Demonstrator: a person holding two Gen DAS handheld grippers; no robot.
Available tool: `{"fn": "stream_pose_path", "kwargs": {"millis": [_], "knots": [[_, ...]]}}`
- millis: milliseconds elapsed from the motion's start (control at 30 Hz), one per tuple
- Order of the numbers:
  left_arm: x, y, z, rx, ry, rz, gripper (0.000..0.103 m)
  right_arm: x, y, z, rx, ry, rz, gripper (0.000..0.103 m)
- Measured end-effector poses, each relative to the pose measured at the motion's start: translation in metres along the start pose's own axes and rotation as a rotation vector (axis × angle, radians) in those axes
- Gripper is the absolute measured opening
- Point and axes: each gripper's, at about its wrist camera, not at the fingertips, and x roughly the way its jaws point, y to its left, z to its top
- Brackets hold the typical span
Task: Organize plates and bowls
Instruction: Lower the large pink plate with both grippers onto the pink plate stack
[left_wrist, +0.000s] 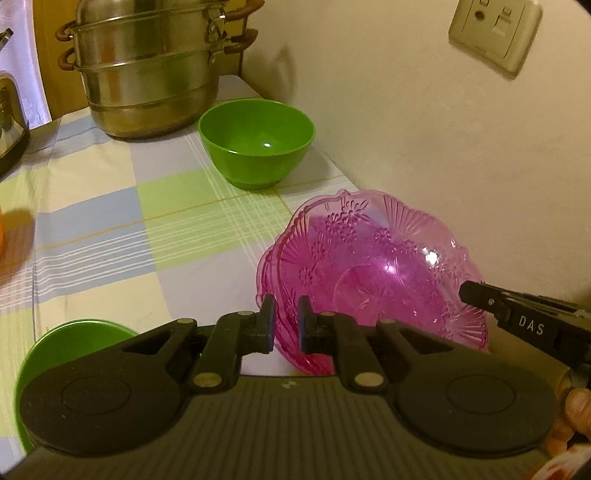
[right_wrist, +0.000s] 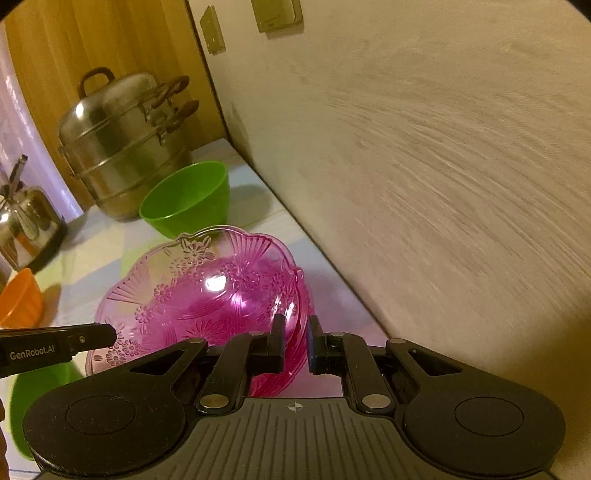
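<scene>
While both grippers clamped opposite sides of its rim, the pink bowl (left_wrist: 373, 266) hung tilted above the checked counter (left_wrist: 110, 229). The left gripper (left_wrist: 286, 323) and right gripper (right_wrist: 295, 341) had their jaws closed tight on it, near the green bowl (left_wrist: 256, 142).

A rough-plastered cream wall (right_wrist: 424, 155) fills the right of both views, streaked by motion blur in the right wrist view. A beige plastic wall socket plate (left_wrist: 495, 31) sits at the upper right of the left wrist view. The table is covered with a checked cloth in pale blue, light green and cream (left_wrist: 122, 206), running along the foot of the wall. At the upper left, a yellow-brown wooden panel (right_wrist: 66, 48) meets the wall in a corner. The light is warm and dim, casting soft shadows on the plaster.
</scene>
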Motion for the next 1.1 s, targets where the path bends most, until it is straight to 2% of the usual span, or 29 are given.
{"fn": "stream_pose_path", "kwargs": {"millis": [467,667,733,767,800,867,900,933,1100], "knots": [[0.025,-0.003,0.000,0.019,0.035,0.022,0.011,0.031,0.000,0.001,-0.046,0.022,-0.013,0.011],[0.028,-0.003,0.001,0.026,0.025,0.029,0.011,0.037,0.000,0.001,-0.051,0.024,-0.012,0.012],[0.029,-0.003,0.001,0.030,0.023,0.038,0.020,0.040,-0.001,0.001,-0.049,0.026,0.003,0.012],[0.028,-0.004,0.001,0.030,0.020,0.038,0.029,0.041,-0.002,0.001,-0.043,0.032,0.014,0.014],[0.027,-0.004,0.001,0.029,0.017,0.033,0.030,0.041,-0.002,0.001,-0.038,0.025,0.016,0.017],[0.023,-0.004,0.000,0.032,0.007,0.023,0.031,0.036,-0.003,0.001,-0.034,-0.002,0.021,0.035],[0.021,-0.004,0.000,0.030,0.003,0.023,0.031,0.033,-0.003,0.001,-0.027,-0.015,0.024,0.049],[0.018,-0.003,0.000,0.026,-0.002,0.020,0.031,0.030,-0.003,0.001,-0.022,-0.024,0.026,0.052],[0.000,-0.003,-0.003,0.001,-0.031,0.003,0.032,0.013,-0.003,-0.001,0.000,-0.045,0.024,0.052]]}}
